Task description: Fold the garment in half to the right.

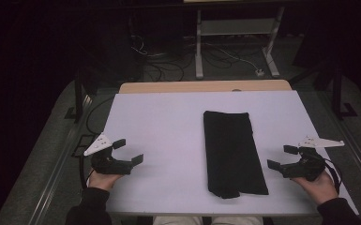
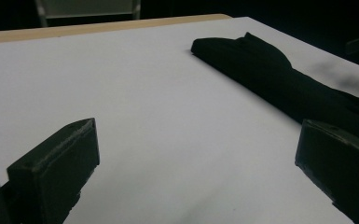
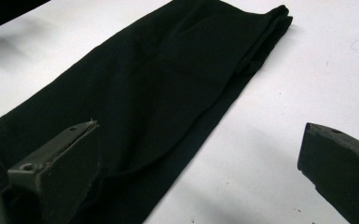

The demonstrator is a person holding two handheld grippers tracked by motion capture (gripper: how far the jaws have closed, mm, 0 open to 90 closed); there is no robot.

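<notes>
Near edge, high view: left gripper (image 1: 128, 151) at about 8 o'clock on the white table (image 1: 169, 122), jaws spread wide, nothing between them. Right gripper (image 1: 282, 157) at about 4 o'clock, jaws also spread and empty. Each sits in a hand: left hand (image 1: 104, 180), right hand (image 1: 319, 186), both with dark sleeves.

Between the two, right of centre: a folded black cloth (image 1: 233, 152), a long strip running 6 to 12 o'clock, flat on the table, well apart from the left gripper, near the right one but not touching.

Left gripper view: the cloth (image 2: 279, 79) is seen from the side, so its thickness and a raised fold at the far end show up; bare table between the jaws.

Right gripper view: the cloth (image 3: 154, 93) lies partly behind the left jaw, with layered fold edges visible at its far end.

Far side, high view: the table's wooden edge strip (image 1: 206, 86), then a white frame (image 1: 236, 37) and cables (image 1: 169, 65) on the dark floor.
</notes>
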